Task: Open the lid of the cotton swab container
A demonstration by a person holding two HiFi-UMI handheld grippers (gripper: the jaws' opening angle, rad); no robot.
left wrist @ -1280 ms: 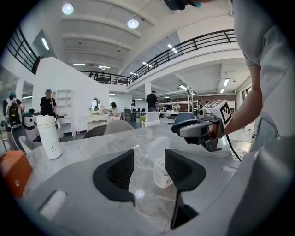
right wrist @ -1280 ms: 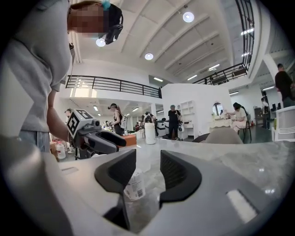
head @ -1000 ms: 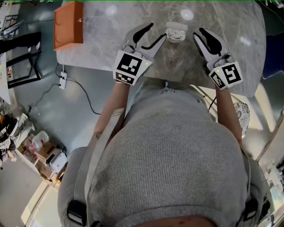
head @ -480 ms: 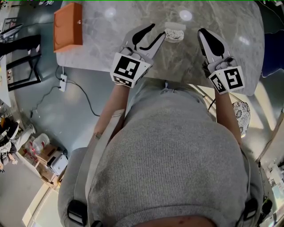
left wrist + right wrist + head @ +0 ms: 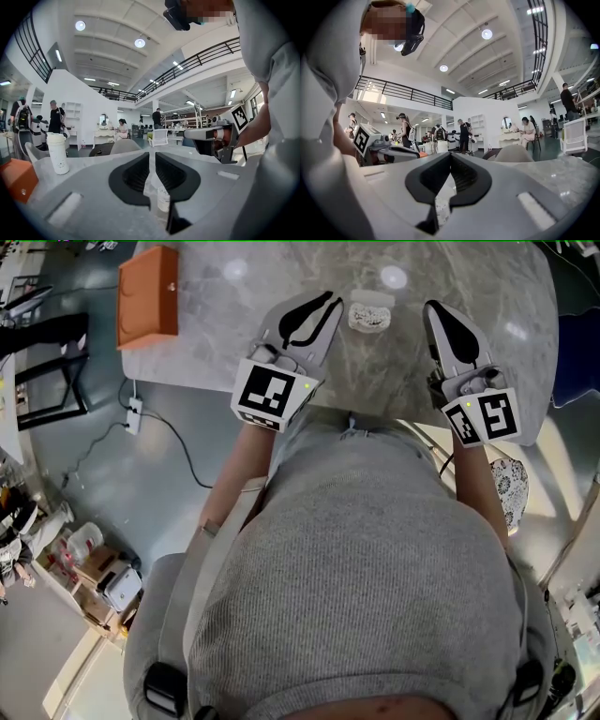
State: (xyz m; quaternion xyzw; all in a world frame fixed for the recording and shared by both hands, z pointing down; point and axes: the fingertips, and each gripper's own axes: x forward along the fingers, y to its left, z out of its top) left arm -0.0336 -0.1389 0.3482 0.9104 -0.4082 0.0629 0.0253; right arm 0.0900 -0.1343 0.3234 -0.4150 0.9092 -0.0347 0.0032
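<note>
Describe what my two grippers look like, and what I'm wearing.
Both the left gripper and the right gripper are light grey plastic with two long jaws lined with black ribbed pads. Each carries a white cube printed with black square markers, with a small green light beside it. The person wears a grey knitted top.

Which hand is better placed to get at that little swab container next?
Probably left. The left gripper sits closer to the container; the right gripper is farther off. Both have just been closing their fingers, with nothing between them.
</note>
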